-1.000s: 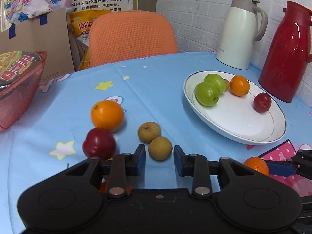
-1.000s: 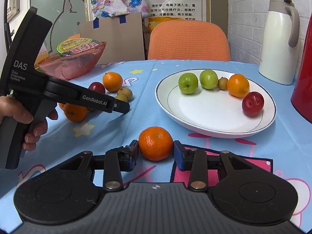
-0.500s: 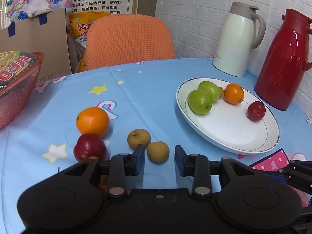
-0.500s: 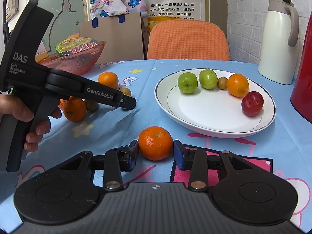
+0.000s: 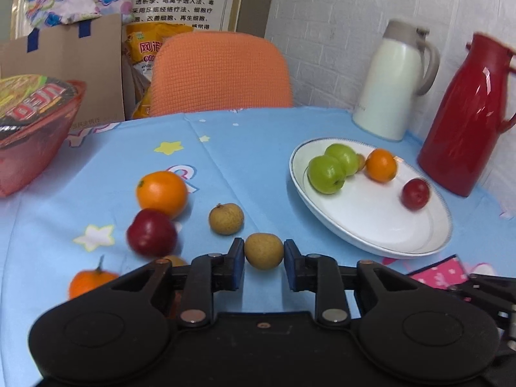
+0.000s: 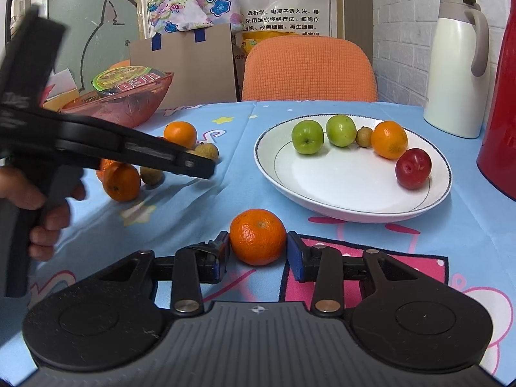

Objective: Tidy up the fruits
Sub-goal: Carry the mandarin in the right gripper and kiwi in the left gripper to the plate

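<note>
Home dining corner: ahead of grippers, star-print tablecloth (image 5: pixel 264 148), orange chair (image 6: pixel 309 71), thermos jugs (image 5: pixel 395 80), white brick wall (image 5: pixel 338 16), instant-noodle bowl (image 6: pixel 129 79).

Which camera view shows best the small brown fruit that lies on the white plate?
The right wrist view: the small brown fruit sits clear between a green apple and an orange on the white plate. In the left wrist view the apple hides most of it.

The plate (image 6: pixel 432 204) is shiny and smooth. The red jug (image 5: pixel 467 122) is glossy. The chair (image 6: pixel 309 71) is bumpy cloth.
</note>
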